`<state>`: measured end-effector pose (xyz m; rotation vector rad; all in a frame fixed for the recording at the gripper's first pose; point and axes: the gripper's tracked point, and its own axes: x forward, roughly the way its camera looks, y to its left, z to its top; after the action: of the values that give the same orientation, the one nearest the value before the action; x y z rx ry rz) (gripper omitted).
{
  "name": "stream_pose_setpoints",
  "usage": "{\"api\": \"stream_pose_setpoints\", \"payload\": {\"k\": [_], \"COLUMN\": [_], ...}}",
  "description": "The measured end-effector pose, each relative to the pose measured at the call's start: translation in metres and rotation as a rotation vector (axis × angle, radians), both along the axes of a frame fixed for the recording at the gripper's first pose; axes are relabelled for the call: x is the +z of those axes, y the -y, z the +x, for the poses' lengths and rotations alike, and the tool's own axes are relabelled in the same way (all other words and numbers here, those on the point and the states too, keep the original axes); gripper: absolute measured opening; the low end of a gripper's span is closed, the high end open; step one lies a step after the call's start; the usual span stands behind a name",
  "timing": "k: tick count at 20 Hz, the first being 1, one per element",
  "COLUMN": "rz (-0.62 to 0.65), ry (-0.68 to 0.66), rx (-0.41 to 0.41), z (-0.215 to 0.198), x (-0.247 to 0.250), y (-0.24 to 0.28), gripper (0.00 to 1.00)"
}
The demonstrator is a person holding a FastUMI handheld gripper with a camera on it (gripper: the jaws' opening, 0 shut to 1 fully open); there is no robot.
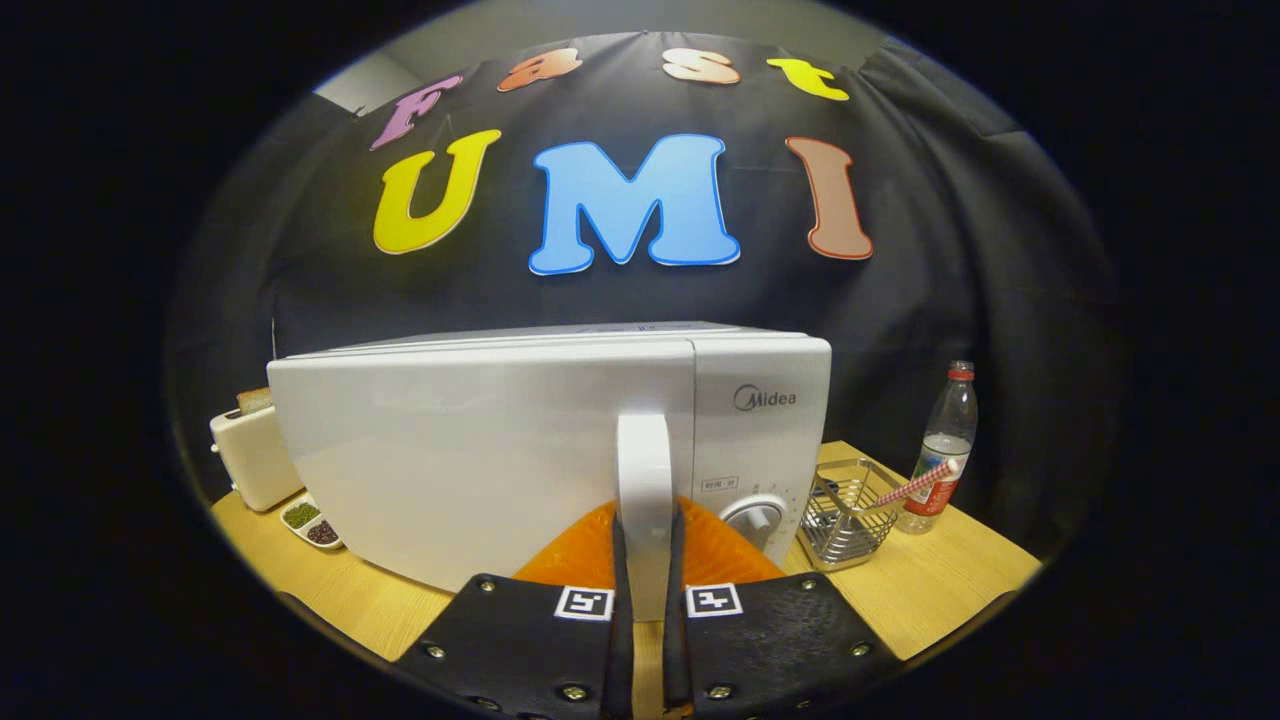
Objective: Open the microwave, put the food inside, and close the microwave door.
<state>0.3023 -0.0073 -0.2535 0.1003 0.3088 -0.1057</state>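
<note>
A white microwave (480,450) stands on the wooden table (950,590), straight ahead of me. Its door (450,470) has swung a little way out from the body, with the hinge side at the left. The upright white door handle (644,480) sits between my two fingers, and both press on its lower part. My gripper (646,560) is shut on that handle. The control panel with a round dial (755,520) lies just right of the handle. The fingers hide the foot of the handle and part of the panel. I cannot see into the microwave.
Left of the microwave stands a white toaster (250,455) with a slice of bread (254,400) in it, and a small dish of beans (312,523). To the right are a wire basket (845,510) with a striped straw (915,485) and a water bottle (945,445).
</note>
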Motion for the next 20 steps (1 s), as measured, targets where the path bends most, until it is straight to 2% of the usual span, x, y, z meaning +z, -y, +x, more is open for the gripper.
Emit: {"api": "stream_pose_setpoints", "payload": {"k": [3,9,16,20], "rz": [-0.034,0.036,0.09,0.124], "ry": [0.012,0.018,0.06,0.071], "rx": [0.026,0.101,0.226,0.249], "z": [-0.023,-0.079,-0.15,-0.183], "x": [0.003,0.012,0.026,0.033], "y": [-0.008,-0.034,-0.09,-0.129], "gripper": [0.12,0.12,0.11,0.11]}}
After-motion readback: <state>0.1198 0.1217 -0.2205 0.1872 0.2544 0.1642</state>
